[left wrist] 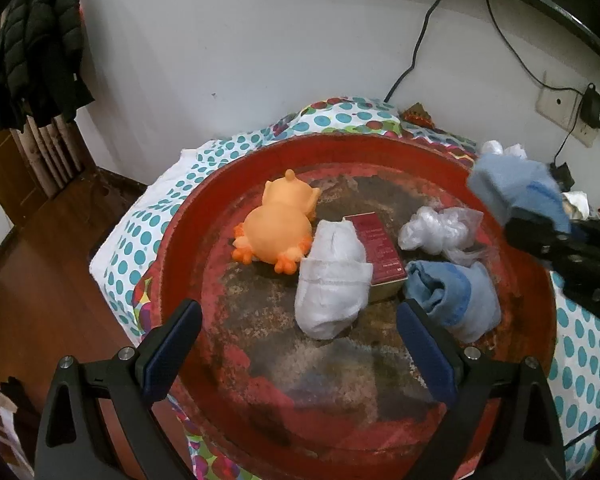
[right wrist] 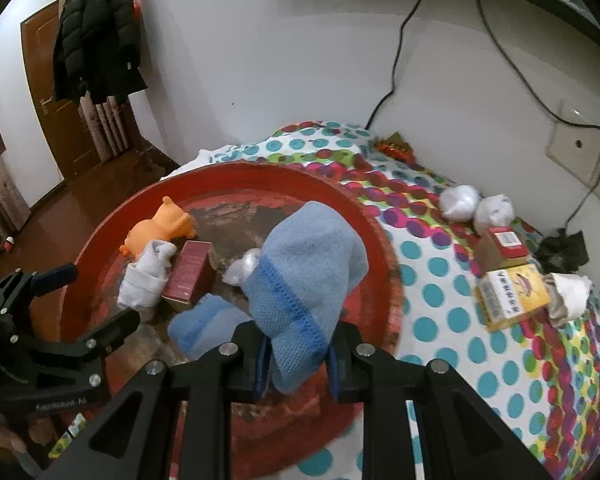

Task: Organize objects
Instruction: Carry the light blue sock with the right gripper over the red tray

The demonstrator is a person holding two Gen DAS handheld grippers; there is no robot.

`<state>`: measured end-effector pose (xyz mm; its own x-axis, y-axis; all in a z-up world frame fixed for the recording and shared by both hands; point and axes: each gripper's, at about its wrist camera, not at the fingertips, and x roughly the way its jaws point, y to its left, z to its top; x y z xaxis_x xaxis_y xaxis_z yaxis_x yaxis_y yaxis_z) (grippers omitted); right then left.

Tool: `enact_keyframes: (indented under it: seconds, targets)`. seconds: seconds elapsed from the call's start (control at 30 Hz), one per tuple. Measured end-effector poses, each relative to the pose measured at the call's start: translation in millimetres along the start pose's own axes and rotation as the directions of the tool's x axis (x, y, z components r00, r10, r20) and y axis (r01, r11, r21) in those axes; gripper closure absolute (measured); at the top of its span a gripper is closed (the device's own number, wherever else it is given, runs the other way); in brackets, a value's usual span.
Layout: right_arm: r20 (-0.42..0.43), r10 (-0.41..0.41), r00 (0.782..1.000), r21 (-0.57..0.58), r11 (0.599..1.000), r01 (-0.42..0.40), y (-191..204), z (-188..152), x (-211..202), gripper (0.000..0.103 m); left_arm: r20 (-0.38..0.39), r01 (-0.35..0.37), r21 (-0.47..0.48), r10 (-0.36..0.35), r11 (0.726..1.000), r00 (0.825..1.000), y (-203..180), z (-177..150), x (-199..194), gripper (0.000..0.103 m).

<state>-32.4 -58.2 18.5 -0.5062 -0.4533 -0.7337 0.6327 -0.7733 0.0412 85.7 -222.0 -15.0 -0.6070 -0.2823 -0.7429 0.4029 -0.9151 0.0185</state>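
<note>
A round red tray [left wrist: 188,240] [right wrist: 100,240] lies on the polka-dot bed. In it are an orange toy animal [left wrist: 276,228] [right wrist: 160,228], a white sock bundle [left wrist: 332,280] [right wrist: 144,276], a dark red box [left wrist: 380,248] [right wrist: 190,276], a crumpled clear plastic bag [left wrist: 436,232] and a blue sock bundle [left wrist: 456,300] [right wrist: 204,328]. My right gripper [right wrist: 298,368] is shut on a second blue sock [right wrist: 308,264] [left wrist: 516,188] above the tray's right side. My left gripper [left wrist: 298,344] is open and empty over the tray's near part.
On the bedspread [right wrist: 440,272] right of the tray lie two white plastic bundles [right wrist: 476,204], a red-topped box [right wrist: 504,244], a yellow box [right wrist: 512,296] and a white sock [right wrist: 572,292]. A wall socket with cables [right wrist: 580,148] is at the right. A black jacket [right wrist: 96,36] hangs at the left.
</note>
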Motion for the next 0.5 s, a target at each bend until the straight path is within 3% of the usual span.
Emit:
enact_keyframes:
  seconds: [0.5]
  targets:
    - [-0.014,0.022,1.0,-0.018,1.0,-0.022,25,17,31,0.078,0.01,0.023,-0.012,-0.023,1.0,1.0,1,2,0,0.003]
